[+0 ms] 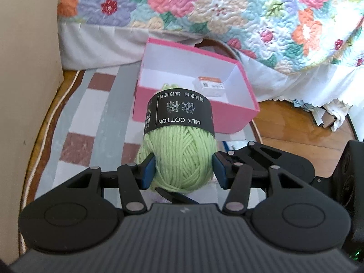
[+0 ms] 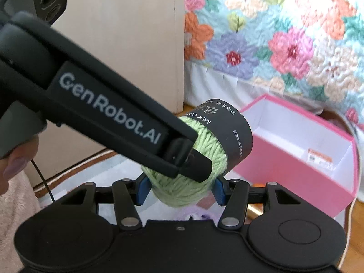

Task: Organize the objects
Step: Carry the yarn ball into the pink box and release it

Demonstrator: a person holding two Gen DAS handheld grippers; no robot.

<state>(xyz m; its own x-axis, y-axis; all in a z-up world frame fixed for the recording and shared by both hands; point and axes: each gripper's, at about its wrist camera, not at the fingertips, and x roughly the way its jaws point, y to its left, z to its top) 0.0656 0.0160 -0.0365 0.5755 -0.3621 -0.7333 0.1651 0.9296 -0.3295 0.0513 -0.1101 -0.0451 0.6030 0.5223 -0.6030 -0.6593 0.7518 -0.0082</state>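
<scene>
A green yarn ball (image 1: 179, 154) with a black "MILK COTTON" band hangs in the air above the rug. My left gripper (image 1: 183, 170) is shut on its lower half, blue pads pressed into both sides. In the right wrist view the same yarn ball (image 2: 211, 143) sits between the pads of my right gripper (image 2: 180, 191), which touch it on both sides. The left gripper's finger (image 2: 195, 166) crosses in front of it. Beyond stands an open pink box (image 1: 227, 118) with white inside, holding a small white and orange carton (image 1: 210, 86).
A checked rug (image 1: 91, 104) covers the wood floor (image 1: 291, 127). A cardboard box (image 2: 127, 45) stands at the left. A bed with a floral quilt (image 1: 227, 11) runs along the back. Something pale purple (image 2: 198, 216) lies under the yarn. A hand (image 2: 13, 166) holds the left gripper.
</scene>
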